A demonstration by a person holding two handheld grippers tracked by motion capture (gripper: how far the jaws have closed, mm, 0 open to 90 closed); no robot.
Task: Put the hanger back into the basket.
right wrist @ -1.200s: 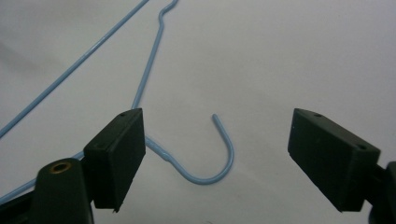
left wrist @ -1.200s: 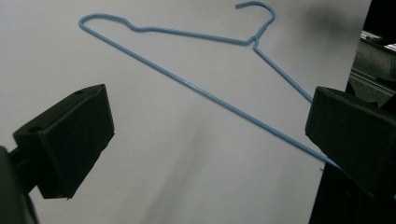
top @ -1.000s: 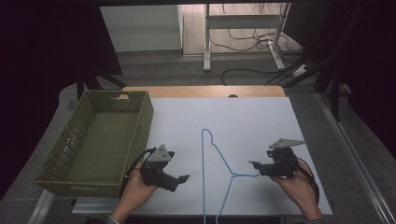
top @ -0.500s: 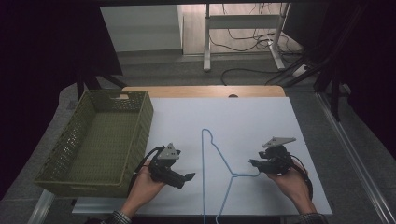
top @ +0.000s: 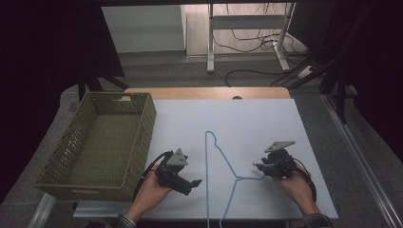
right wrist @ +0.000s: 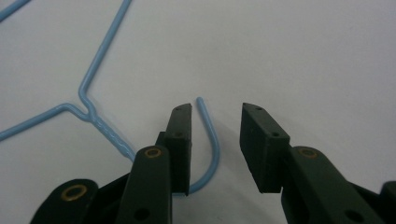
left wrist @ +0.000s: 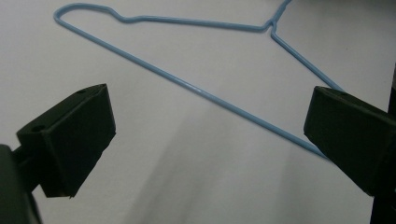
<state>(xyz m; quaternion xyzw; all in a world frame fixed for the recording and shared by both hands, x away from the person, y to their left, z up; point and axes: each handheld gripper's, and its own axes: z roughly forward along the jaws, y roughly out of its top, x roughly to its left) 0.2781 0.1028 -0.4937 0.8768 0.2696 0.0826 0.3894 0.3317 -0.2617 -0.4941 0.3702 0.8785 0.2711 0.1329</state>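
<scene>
Blue wire hanger (top: 216, 166) lying flat mid-table, both tools staged either side of it.

Right tool (right wrist: 215, 122): jaws part open, straddling the hook end, likely lining up a pinch; not closed on it, wire sits against the inner face of one jaw. Left tool (left wrist: 205, 140): jaws spread wide, holding nothing, aimed at the long straight bar. Hanger is thin coated wire, glossy, twisted neck. Table (top: 266, 118) top is matte white. Olive lattice-wall plastic basket (top: 142, 124) sits at the left edge.
</scene>
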